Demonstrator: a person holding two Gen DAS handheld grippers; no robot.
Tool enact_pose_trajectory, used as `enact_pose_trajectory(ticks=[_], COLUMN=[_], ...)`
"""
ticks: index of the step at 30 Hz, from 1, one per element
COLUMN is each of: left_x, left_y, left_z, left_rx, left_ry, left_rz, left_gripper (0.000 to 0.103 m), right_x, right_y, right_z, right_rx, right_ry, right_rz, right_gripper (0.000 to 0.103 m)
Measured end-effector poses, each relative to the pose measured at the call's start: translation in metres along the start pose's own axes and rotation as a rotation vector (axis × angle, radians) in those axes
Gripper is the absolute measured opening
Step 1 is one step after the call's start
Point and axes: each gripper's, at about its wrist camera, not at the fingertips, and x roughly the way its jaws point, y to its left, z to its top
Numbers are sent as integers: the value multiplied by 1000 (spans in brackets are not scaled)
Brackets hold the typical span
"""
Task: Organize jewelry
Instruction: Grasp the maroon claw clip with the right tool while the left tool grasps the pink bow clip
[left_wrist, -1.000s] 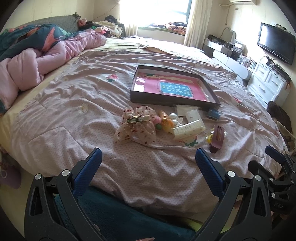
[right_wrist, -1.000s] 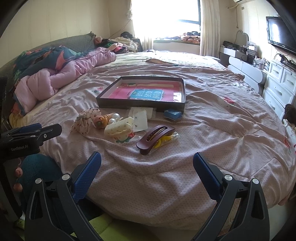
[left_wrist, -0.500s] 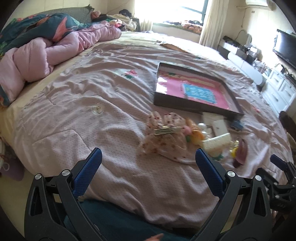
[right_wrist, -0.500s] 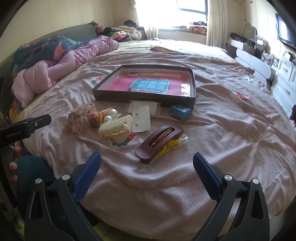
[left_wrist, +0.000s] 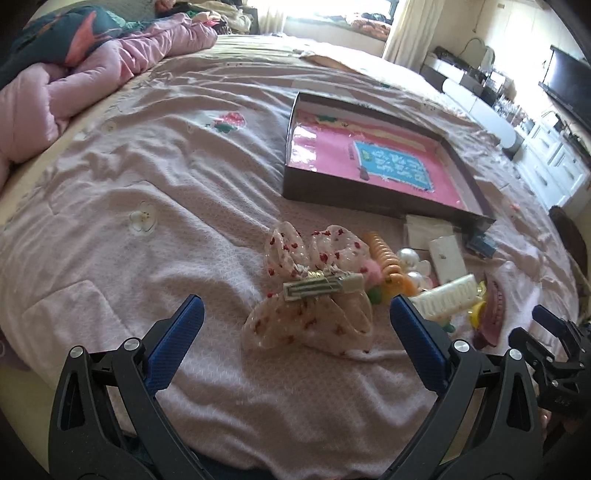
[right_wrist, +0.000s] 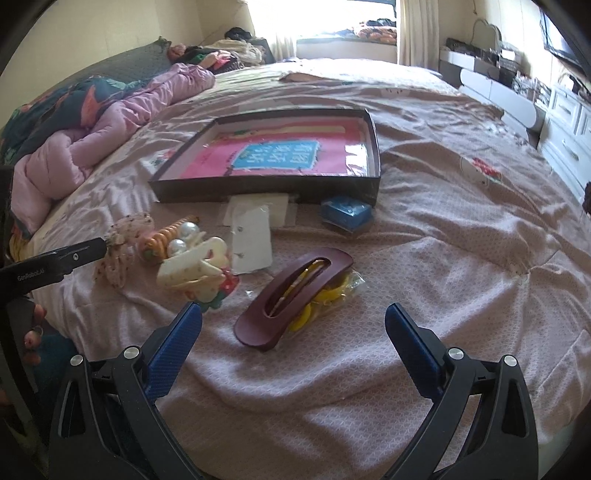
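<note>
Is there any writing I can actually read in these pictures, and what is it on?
"GenRobot.AI": white print on the black arm of the left claw, as best it reads.
White characters on the blue panel inside the dark shallow box with pink lining: too blurred to read.
Nothing else legible.

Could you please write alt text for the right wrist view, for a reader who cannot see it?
The open right tool points at a maroon hair clip lying on a pink bedspread. Beyond it lie more hair accessories, a white card, a blue box and an empty tray.
</note>
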Motion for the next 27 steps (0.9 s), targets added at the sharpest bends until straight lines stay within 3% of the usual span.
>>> enact_pose_trajectory(ticks=[6, 8, 13, 15, 20, 27], left_x=[16, 20, 31, 31, 24, 9], left_y=[-2, -4, -4, -5, -3, 7], left_z=[7, 9, 11, 11, 15, 33], left_rx=[-5, 1, 9, 16, 30, 1], left_ry=[29, 34, 55, 53, 27, -14], left_rz=[-25, -27, -37, -44, -44, -68], left_gripper=[72, 66, 45, 40, 37, 37], right_x=[20, 26, 41, 45, 41, 31], right_y=[-4, -1, 5, 4, -14, -37], right_z=[2, 4, 8, 8, 8, 5], right_rx=[30, 28, 26, 22, 54, 84], right_ry=[29, 37, 66, 62, 49, 36], right_rz=[0, 1, -16, -41, -21, 8], right_gripper=[93, 80, 71, 62, 35, 28])
